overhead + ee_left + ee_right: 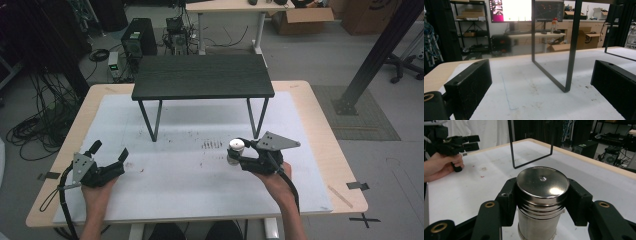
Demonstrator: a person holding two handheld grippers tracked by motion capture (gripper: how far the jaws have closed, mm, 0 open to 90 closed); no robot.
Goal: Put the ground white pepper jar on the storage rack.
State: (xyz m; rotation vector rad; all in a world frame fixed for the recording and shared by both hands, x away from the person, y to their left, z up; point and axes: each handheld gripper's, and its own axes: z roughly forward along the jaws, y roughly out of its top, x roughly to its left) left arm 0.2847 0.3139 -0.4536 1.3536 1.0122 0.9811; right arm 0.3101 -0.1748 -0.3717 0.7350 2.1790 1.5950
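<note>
Right gripper view, right tongs (541, 195) clamped on lidded steel canister (541, 195), upright

No legible txt, labels or nos. anywhere on anything.

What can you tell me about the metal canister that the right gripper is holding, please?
The metal canister is a shiny steel cylinder with a flat lid, a small dimple at the lid's centre and ridged rings below the rim. It stands upright on the white mat, just in front of the small black table's right legs. The right gripper clamps it on both sides, just under the lid.
</note>
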